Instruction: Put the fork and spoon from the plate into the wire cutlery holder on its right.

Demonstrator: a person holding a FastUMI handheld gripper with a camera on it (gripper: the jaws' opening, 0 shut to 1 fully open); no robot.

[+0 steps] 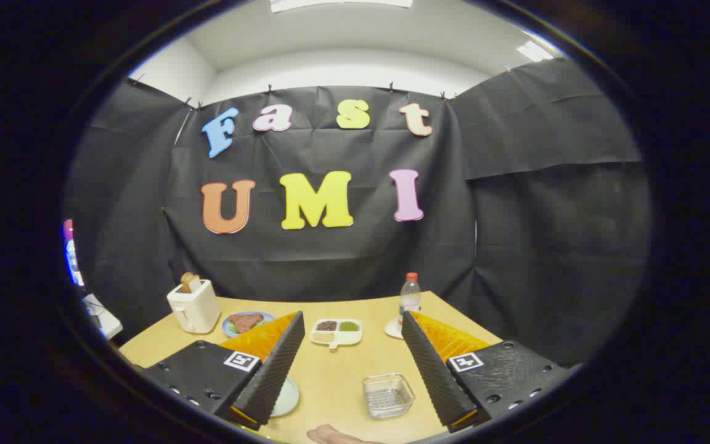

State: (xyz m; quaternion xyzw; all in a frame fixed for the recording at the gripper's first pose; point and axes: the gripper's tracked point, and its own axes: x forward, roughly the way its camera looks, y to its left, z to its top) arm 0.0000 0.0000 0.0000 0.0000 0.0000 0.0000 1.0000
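Observation:
My gripper is open, held well above the wooden table, with nothing between its fingers. The wire cutlery holder sits on the table low between the fingers, close to the right finger. A pale green plate lies to the holder's left, mostly hidden behind the left finger; the fork and spoon on it are hidden.
Beyond the fingers stand a white divided dish with fillings, a toaster with bread, a blue plate with food, and a water bottle by a small white dish. A person's hand shows at the table's near edge.

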